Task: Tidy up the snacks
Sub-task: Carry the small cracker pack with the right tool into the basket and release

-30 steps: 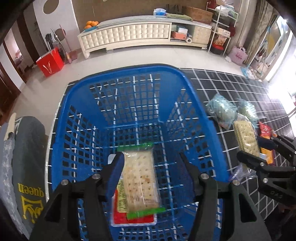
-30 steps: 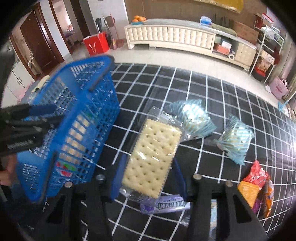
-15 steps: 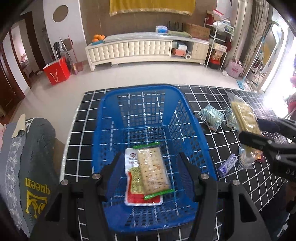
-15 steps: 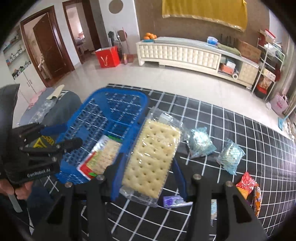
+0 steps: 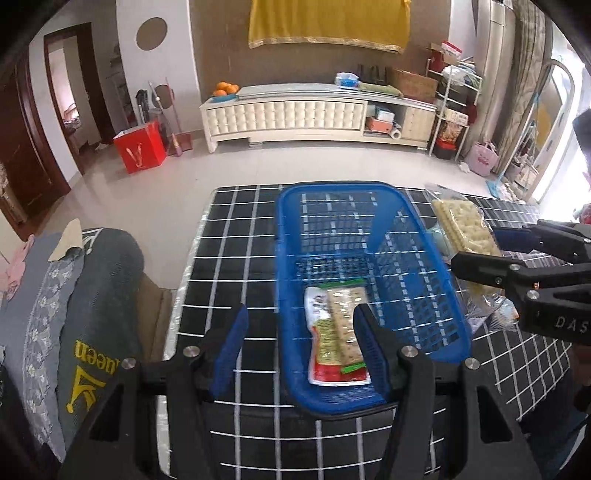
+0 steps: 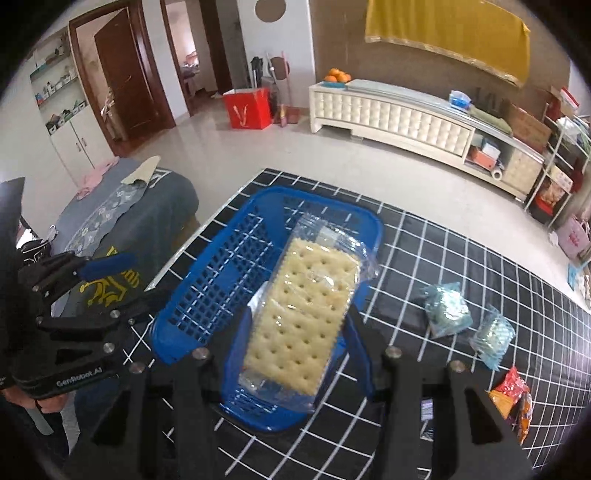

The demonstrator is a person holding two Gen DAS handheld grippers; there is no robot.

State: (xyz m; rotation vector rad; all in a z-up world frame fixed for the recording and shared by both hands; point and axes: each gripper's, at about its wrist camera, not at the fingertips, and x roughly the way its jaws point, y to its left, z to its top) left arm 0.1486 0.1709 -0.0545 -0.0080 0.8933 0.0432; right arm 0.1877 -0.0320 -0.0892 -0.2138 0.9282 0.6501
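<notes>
right gripper (image 6: 295, 332) clamps cracker pack (image 6: 301, 317) | above blue basket (image 6: 207, 295) | left gripper (image 5: 299, 332) empty

Along the far wall we see a long white tufted cabinet (image 5: 295, 118) with a blue dish of oranges (image 5: 226, 89) on its left end and a yellow cloth with a gold hem (image 5: 328, 22) hanging above it. To its left, on the pale tiled floor (image 5: 258, 166), stands a red paper bag (image 5: 139, 147), with a dark wooden door (image 6: 129, 74) further left. Beside the black tablecloth with a white grid (image 5: 236, 236) lies a grey garment with yellow lettering (image 5: 96, 317).
</notes>
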